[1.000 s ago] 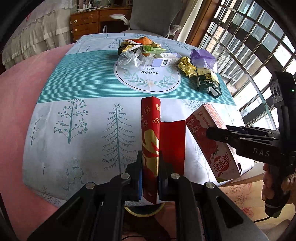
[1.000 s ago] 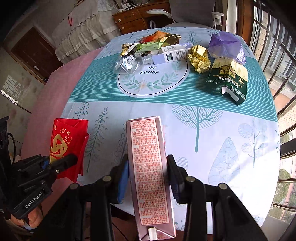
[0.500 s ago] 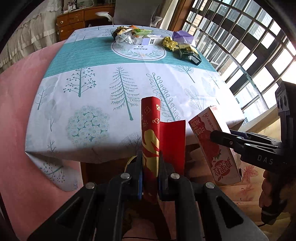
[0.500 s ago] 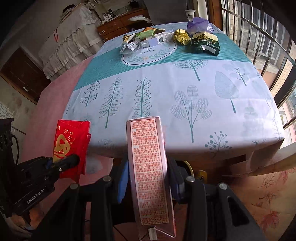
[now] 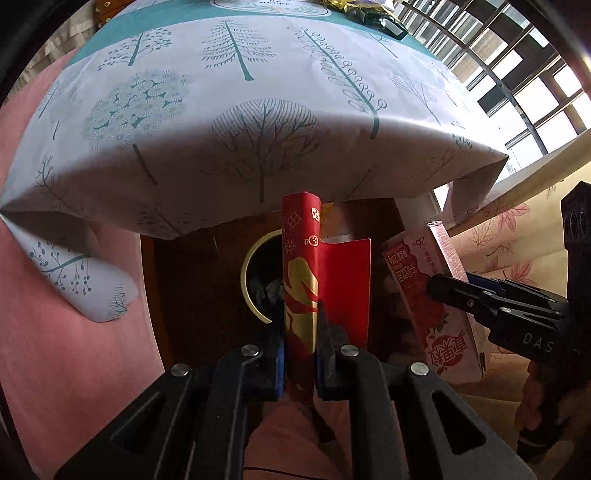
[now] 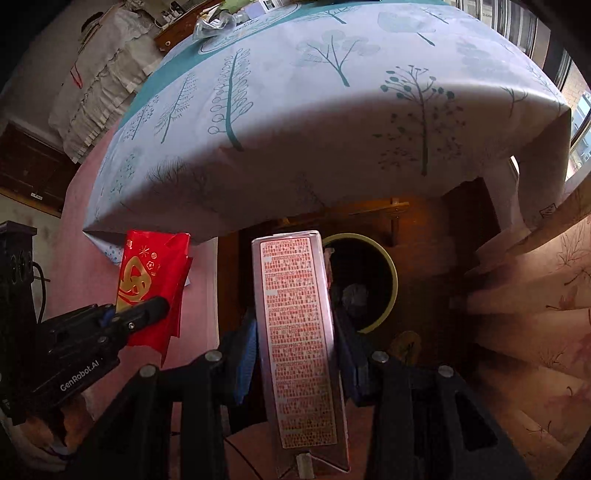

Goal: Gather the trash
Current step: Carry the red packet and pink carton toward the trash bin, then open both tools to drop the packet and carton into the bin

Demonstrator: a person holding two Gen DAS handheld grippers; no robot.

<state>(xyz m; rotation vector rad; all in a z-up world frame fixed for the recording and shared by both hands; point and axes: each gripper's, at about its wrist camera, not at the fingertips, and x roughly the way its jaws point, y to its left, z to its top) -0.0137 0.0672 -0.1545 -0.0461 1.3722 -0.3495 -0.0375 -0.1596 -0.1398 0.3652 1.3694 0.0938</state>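
Change: both grippers have left the tabletop and come down past the table edge, so the bin (image 6: 388, 273) now lies below them; drop-off looks near
Left gripper (image 5: 299, 341): clenched on the red packet (image 5: 301, 273), held upright over the bin's rim
Right gripper (image 6: 295, 343): grasping the pink carton (image 6: 299, 332), just beside the bin mouth
Still on table: wrappers (image 6: 216, 24) at the far end
In the way: hanging tablecloth (image 5: 258, 147) close above the bin; some trash already inside
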